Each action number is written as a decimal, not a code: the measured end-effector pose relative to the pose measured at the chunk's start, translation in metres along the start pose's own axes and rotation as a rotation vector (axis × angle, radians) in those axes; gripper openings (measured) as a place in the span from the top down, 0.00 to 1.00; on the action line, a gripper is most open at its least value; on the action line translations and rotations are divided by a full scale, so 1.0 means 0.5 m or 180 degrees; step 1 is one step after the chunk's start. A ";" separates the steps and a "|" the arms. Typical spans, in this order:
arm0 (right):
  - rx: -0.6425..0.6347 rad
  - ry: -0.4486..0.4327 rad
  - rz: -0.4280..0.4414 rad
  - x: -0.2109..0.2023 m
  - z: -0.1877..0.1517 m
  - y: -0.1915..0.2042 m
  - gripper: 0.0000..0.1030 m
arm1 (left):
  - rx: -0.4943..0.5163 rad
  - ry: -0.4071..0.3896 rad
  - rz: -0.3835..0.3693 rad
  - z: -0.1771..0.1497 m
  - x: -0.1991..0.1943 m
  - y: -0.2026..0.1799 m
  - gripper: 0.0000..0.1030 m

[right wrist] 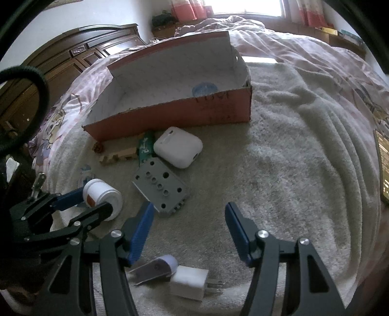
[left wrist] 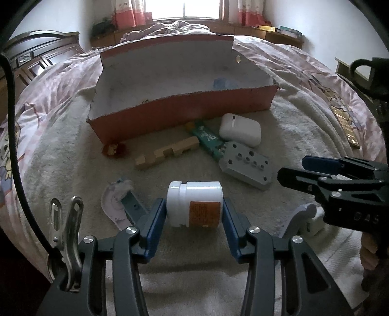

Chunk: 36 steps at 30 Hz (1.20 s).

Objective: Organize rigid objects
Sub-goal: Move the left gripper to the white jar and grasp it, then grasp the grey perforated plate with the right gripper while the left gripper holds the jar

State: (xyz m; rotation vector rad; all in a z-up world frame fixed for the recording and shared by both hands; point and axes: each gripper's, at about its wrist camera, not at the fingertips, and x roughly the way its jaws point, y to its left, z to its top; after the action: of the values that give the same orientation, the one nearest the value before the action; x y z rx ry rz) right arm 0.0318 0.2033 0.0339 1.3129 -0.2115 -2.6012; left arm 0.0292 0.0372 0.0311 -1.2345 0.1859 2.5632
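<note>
White pill bottle (left wrist: 194,204) lying sideways on bed blanket (left wrist: 73,150), left gripper (left wrist: 194,214) jaws clamped on lid end and base. Rigid, light, smooth plastic; end grip fine. Right gripper (right wrist: 189,228) jaws wide, empty. Red cardboard box (left wrist: 184,111) beyond.

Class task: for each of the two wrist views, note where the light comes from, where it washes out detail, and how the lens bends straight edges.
Left wrist view: the window is blown out, backlighting the room; the orange box front edge bows. Right wrist view: the window glares at top, the blanket looks pale, corners go black.
</note>
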 end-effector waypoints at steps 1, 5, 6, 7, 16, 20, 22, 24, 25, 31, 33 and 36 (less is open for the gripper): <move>0.0001 0.0006 0.0002 0.002 -0.001 0.000 0.38 | -0.0002 0.0008 -0.0002 0.000 0.003 0.000 0.55; 0.0014 0.0036 0.0013 0.008 -0.003 -0.002 0.38 | -0.0020 -0.0020 -0.0018 -0.001 0.006 0.002 0.55; 0.0016 0.0045 0.0014 0.009 -0.002 -0.002 0.38 | -0.0027 -0.0026 -0.0036 -0.001 0.005 0.004 0.55; 0.0017 0.0052 0.0017 0.011 -0.003 -0.002 0.38 | -0.0037 -0.0031 -0.0049 -0.001 0.004 0.005 0.55; -0.0041 0.0162 -0.0025 0.036 0.000 0.004 0.38 | -0.0062 -0.0181 -0.0072 0.005 -0.024 0.019 0.57; -0.0112 0.0172 -0.0069 0.041 0.007 0.013 0.37 | -0.0135 -0.0171 -0.0093 0.005 -0.027 0.031 0.57; -0.0185 0.0186 -0.0078 0.044 0.013 0.023 0.37 | -0.0193 -0.0200 -0.0096 0.006 -0.034 0.042 0.57; -0.0264 0.0197 -0.0077 0.048 0.018 0.035 0.37 | -0.0238 -0.0243 -0.0070 0.008 -0.043 0.056 0.57; -0.0312 0.0199 -0.0077 0.050 0.021 0.041 0.37 | -0.0256 -0.0261 -0.0050 0.008 -0.046 0.061 0.57; -0.0554 0.0210 -0.0159 0.077 0.040 0.074 0.37 | -0.0367 -0.0280 0.0007 0.006 -0.052 0.091 0.57; -0.0595 0.0198 -0.0193 0.081 0.039 0.080 0.37 | -0.0387 -0.0271 0.0009 0.003 -0.049 0.094 0.57; -0.0695 0.0165 -0.0241 0.084 0.042 0.086 0.38 | -0.0406 -0.0256 -0.0005 0.001 -0.046 0.095 0.57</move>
State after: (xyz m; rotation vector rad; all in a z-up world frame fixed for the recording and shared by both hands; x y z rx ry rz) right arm -0.0039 0.1512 0.0233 1.3312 0.1299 -2.5601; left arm 0.0277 -0.0126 0.0488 -1.1707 0.0045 2.6536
